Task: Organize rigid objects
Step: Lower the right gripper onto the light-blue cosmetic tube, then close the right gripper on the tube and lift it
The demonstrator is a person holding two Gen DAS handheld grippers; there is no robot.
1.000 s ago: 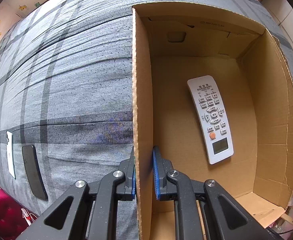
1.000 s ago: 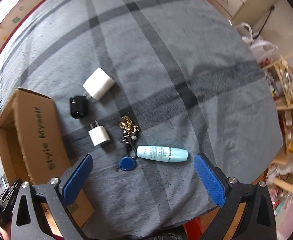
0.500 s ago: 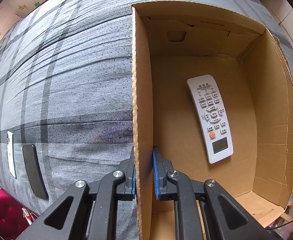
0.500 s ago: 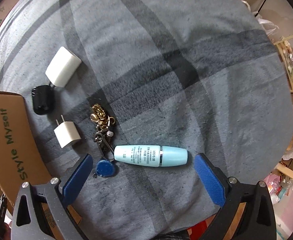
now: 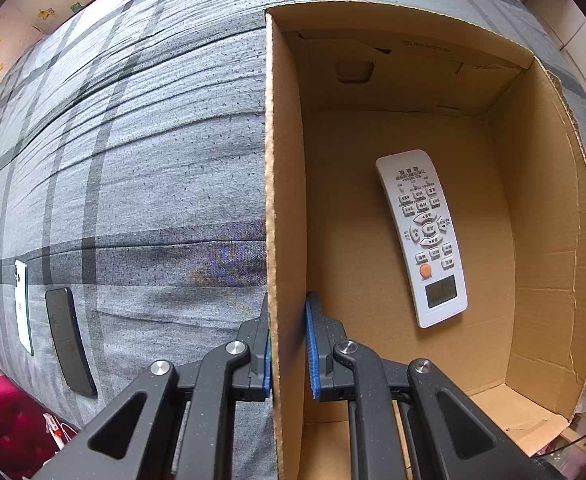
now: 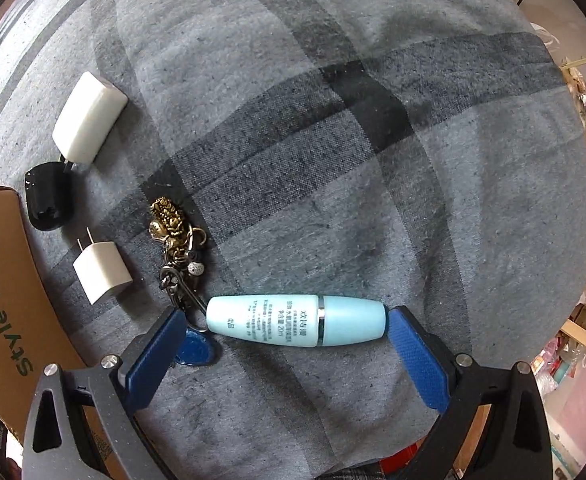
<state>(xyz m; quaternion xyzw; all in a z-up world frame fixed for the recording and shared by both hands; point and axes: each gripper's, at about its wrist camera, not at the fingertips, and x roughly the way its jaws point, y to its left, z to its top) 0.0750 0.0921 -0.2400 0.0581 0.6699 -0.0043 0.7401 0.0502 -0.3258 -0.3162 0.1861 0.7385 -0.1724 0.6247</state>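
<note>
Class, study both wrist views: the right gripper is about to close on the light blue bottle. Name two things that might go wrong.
1. The keychain lies against the light blue bottle; its blue fob sits by one finger of the open right gripper and may get pinched or dragged.
2. The jaws span the bottle lengthwise on its tapered ends, so it might squirt out.

Both wrist views straight down, close; shared cardboard box [image 5: 285,200], seemingly.

Remote [image 5: 423,236] lay in the box [image 5: 549,208] on the bed [image 5: 153,152]; two phones [image 5: 69,344] sat well left of it. Right view: bottle [image 6: 297,320] lay between the open right gripper [image 6: 287,344] fingers, keychain [image 6: 177,240] left, three chargers [image 6: 101,276] further left, beside the box.
</note>
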